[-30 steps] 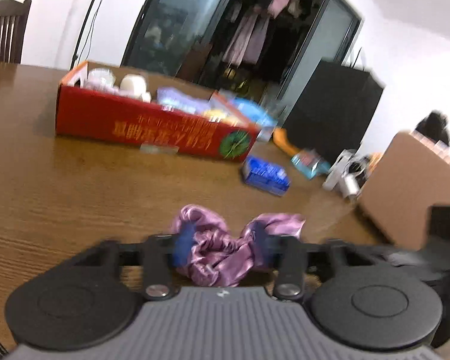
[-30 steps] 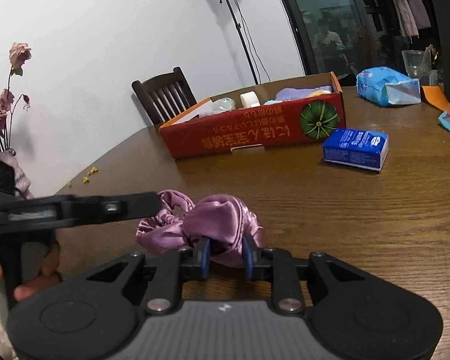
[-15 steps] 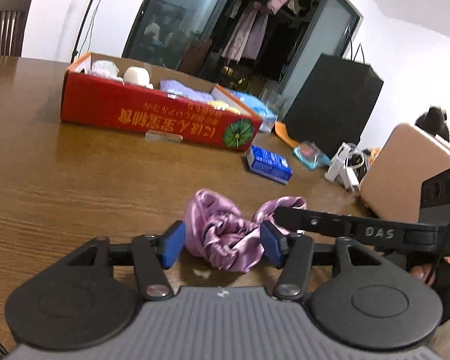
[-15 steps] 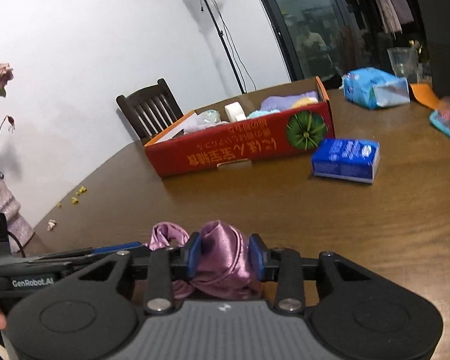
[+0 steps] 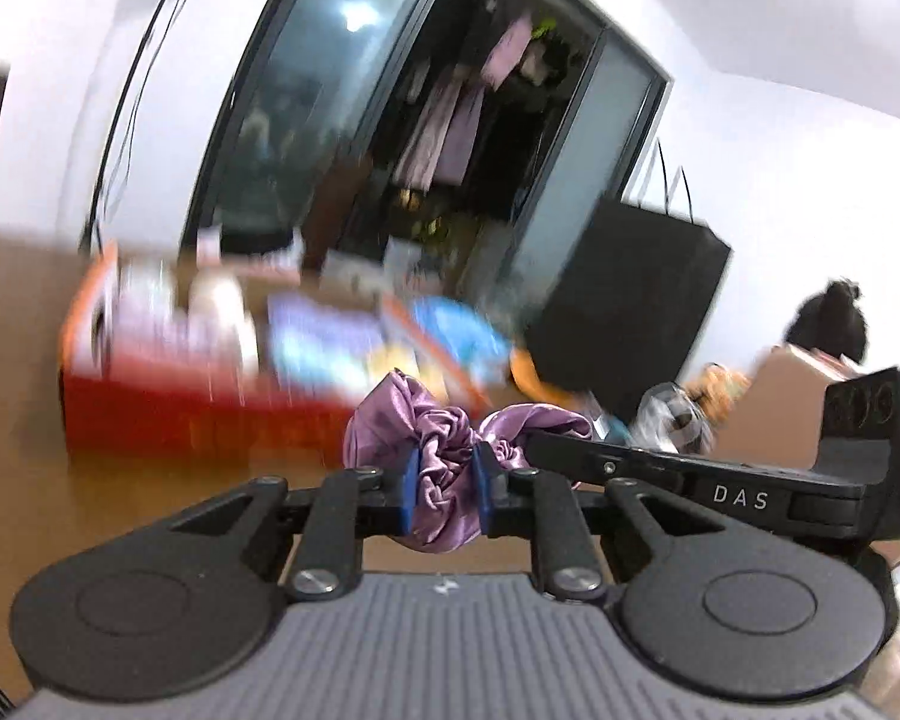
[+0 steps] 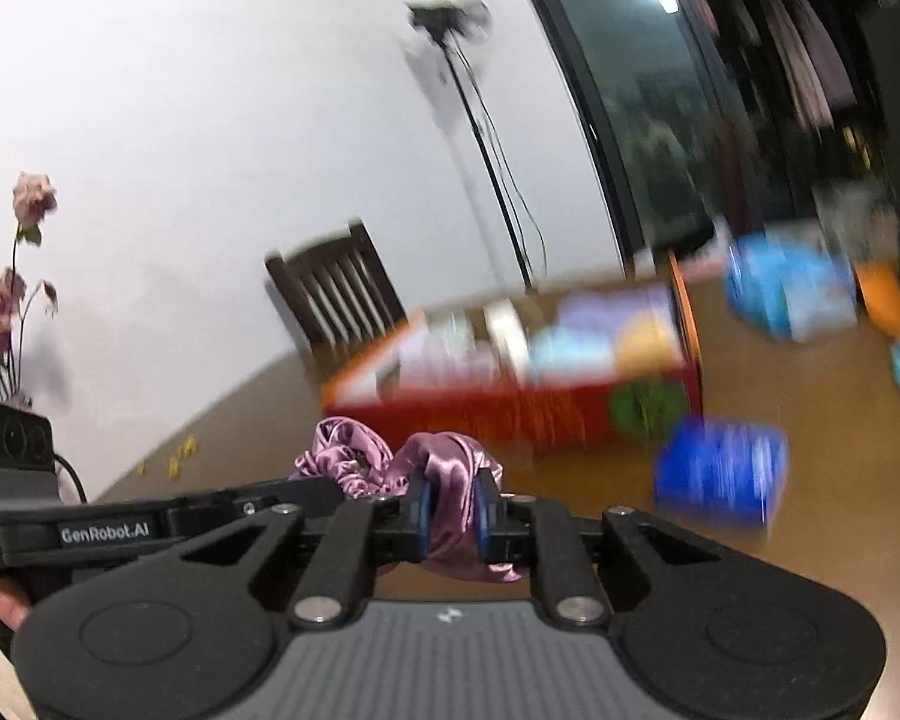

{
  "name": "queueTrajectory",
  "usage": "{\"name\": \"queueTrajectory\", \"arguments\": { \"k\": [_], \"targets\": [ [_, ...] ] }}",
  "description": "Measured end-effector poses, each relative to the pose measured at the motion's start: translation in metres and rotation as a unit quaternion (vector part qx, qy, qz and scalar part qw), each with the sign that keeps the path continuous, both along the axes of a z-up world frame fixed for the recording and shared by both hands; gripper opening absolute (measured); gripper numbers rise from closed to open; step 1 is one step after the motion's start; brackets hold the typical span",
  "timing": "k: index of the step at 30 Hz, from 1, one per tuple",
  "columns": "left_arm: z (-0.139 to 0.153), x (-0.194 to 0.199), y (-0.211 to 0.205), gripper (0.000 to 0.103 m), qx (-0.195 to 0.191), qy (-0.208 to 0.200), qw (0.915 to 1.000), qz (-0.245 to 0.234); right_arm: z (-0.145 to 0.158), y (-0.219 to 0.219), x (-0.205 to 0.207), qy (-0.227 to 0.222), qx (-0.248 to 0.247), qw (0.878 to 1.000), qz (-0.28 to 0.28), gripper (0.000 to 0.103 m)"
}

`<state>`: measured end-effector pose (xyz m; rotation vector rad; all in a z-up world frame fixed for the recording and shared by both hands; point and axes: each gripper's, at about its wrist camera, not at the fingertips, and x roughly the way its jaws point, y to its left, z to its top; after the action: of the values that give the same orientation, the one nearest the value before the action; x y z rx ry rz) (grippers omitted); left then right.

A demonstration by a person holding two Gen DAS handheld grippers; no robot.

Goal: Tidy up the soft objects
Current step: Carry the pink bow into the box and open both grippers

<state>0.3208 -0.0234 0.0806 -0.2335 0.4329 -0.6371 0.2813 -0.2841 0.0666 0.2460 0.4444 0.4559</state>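
A purple satin scrunchie (image 5: 444, 450) is held between both grippers, lifted above the wooden table. My left gripper (image 5: 447, 495) is shut on one side of it. My right gripper (image 6: 450, 510) is shut on the other side of the scrunchie (image 6: 444, 480). Each gripper's body shows beside the cloth in the other's view. Behind stands a red cardboard box (image 5: 168, 408) with several soft items inside, blurred by motion; it also shows in the right wrist view (image 6: 510, 414).
A blue packet (image 6: 720, 474) lies on the table right of the box. A blue bag (image 6: 786, 288) lies further back. A wooden chair (image 6: 342, 294) and light stand (image 6: 480, 138) are behind. A brown carton (image 5: 774, 402) is at right.
Both grippers closed on the scrunchie and lifted it off the table. Both have moved toward the red box, and the background is now blurred.
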Motion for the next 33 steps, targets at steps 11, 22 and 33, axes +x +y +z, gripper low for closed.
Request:
{"name": "queueTrajectory", "arguments": {
  "k": [11,22,33],
  "targets": [
    [-0.035,0.164,-0.02,0.019,0.091,0.096,0.9891,0.066,-0.005,0.054,0.216,0.101,-0.077,0.992,0.001,0.014],
    [-0.055,0.171,-0.021,0.027,0.11,0.101,0.9864,0.069,-0.045,0.068,0.245,0.158,-0.085,0.984,0.014,0.016],
    [0.016,0.093,-0.001,0.048,0.087,0.028,0.9921,0.086,0.026,0.03,0.176,0.072,-0.039,0.997,0.009,0.048]
  ]
}}
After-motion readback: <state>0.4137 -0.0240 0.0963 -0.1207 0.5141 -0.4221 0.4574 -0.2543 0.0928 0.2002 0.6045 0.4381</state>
